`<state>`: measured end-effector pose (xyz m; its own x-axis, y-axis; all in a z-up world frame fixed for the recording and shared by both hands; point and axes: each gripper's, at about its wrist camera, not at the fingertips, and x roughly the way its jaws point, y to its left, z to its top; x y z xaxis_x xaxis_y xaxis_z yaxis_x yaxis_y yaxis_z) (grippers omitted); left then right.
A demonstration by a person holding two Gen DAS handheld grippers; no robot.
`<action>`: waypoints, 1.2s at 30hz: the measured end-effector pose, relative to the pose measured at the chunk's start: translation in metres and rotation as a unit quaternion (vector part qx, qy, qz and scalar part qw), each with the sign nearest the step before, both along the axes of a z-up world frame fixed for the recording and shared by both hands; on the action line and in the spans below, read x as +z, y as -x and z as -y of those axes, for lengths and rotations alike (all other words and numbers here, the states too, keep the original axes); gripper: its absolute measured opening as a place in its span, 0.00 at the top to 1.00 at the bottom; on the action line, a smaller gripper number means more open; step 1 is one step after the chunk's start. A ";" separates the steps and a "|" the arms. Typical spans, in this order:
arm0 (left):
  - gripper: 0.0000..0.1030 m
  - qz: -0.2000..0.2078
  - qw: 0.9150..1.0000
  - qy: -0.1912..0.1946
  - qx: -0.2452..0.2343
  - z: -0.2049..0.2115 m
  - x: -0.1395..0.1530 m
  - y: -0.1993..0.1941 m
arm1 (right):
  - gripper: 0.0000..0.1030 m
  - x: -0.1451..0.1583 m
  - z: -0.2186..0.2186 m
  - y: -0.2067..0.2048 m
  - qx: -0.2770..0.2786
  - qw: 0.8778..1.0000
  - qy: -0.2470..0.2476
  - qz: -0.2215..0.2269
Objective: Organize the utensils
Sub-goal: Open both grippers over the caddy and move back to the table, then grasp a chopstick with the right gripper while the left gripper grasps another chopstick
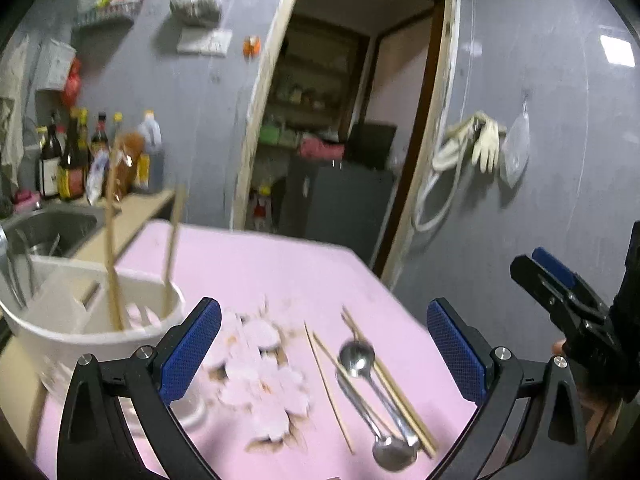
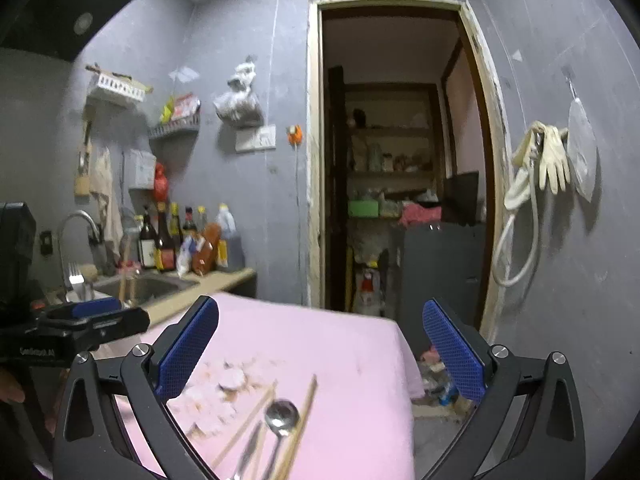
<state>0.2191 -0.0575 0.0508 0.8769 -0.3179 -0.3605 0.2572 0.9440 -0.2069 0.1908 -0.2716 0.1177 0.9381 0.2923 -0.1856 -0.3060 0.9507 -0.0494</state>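
Both-handed now, my left gripper and right gripper gape wide and empty over crossed chopsticks and spoons at six o'clock; risk: one pinch snags a neighbour, scattering them off the pink table.

Grey walls, open doorway into a shelved storeroom — sink counter with bottles left, pink-covered table, dim light.
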 end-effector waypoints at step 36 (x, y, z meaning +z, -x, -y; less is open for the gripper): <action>0.51 -0.254 0.965 -0.055 -0.042 0.032 -0.087 -0.091 | 0.46 -0.103 -0.019 -0.062 0.034 0.948 0.137 -0.286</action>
